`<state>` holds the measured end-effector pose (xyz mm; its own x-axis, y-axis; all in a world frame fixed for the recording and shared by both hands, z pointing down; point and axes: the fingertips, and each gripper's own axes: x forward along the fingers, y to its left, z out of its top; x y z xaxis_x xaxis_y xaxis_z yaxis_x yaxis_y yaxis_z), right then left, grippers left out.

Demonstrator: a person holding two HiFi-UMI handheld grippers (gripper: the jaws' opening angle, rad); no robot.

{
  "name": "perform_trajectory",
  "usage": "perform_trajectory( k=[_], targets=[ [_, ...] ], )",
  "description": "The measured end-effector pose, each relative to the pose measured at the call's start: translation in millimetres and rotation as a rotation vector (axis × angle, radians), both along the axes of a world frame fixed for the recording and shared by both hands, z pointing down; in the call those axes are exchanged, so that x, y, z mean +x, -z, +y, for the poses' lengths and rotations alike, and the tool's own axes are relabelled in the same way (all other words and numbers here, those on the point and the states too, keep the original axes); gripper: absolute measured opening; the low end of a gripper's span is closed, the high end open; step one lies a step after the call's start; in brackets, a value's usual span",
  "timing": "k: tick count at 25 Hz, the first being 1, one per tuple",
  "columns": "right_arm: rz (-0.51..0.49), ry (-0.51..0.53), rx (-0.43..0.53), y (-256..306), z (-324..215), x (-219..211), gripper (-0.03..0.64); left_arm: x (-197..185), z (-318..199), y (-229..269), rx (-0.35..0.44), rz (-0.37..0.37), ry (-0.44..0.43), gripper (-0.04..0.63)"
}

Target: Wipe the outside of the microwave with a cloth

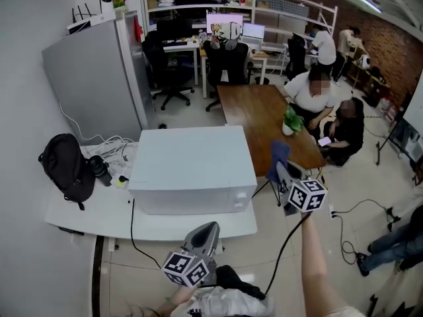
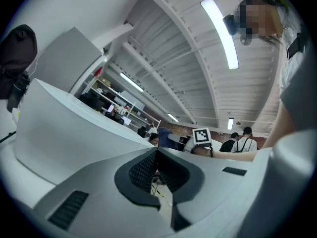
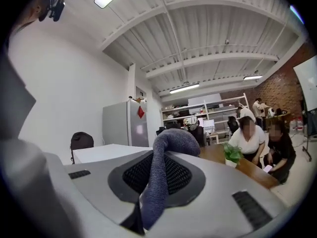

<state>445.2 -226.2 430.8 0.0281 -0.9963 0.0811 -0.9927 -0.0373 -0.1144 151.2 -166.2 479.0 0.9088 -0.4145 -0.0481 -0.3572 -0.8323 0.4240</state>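
The white microwave (image 1: pixel 192 167) stands on a white table (image 1: pixel 86 211), its top facing me in the head view. My right gripper (image 1: pixel 283 169) hangs just off the microwave's right side, shut on a blue-grey cloth (image 1: pixel 277 154). In the right gripper view the cloth (image 3: pixel 166 157) rises from between the jaws and folds over, with the microwave's top (image 3: pixel 101 152) beyond it at the left. My left gripper (image 1: pixel 210 227) is low by the table's front edge, below the microwave, jaws together with nothing in them. From the left gripper view the microwave (image 2: pixel 64 133) fills the left.
A black backpack (image 1: pixel 66 167) and cables lie on the table's left end beside a grey fridge (image 1: pixel 99 78). A wooden table (image 1: pixel 261 114) with a potted plant (image 1: pixel 291 121) and seated people (image 1: pixel 314 91) is right of the microwave. Office chairs (image 1: pixel 225 61) stand behind.
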Motion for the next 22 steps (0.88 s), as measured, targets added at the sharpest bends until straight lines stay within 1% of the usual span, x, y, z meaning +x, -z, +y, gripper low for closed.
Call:
perform_trajectory(
  k=[3, 6, 9, 12, 14, 16, 22],
  targets=[
    [0.024, 0.112, -0.040, -0.8, -60.3, 18.1, 0.075, 35.0, -14.0, 4.4, 0.020, 0.003, 0.047, -0.011],
    [0.028, 0.210, -0.074, -8.6, -109.7, 22.4, 0.075, 55.6, -25.9, 6.4, 0.029, -0.006, 0.118, -0.011],
    [0.013, 0.289, -0.133, -31.9, -144.9, 22.9, 0.075, 63.2, -31.9, -0.9, 0.017, -0.030, 0.172, -0.011],
    [-0.035, 0.353, -0.203, -61.5, -167.7, 19.4, 0.075, 59.5, -41.1, -10.0, -0.007, -0.055, 0.233, -0.011],
    [-0.066, 0.365, -0.242, -82.3, -178.6, 20.2, 0.074, 56.9, -49.8, -11.2, -0.014, -0.064, 0.272, -0.011],
    [-0.082, 0.353, -0.295, -109.7, -184.3, 24.3, 0.074, 58.5, -55.7, -9.1, -0.005, -0.073, 0.286, -0.011],
    [-0.126, 0.321, -0.500, -206.8, -177.5, 23.0, 0.074, 68.5, -60.3, -3.0, 0.022, -0.087, 0.266, -0.011]
  ],
)
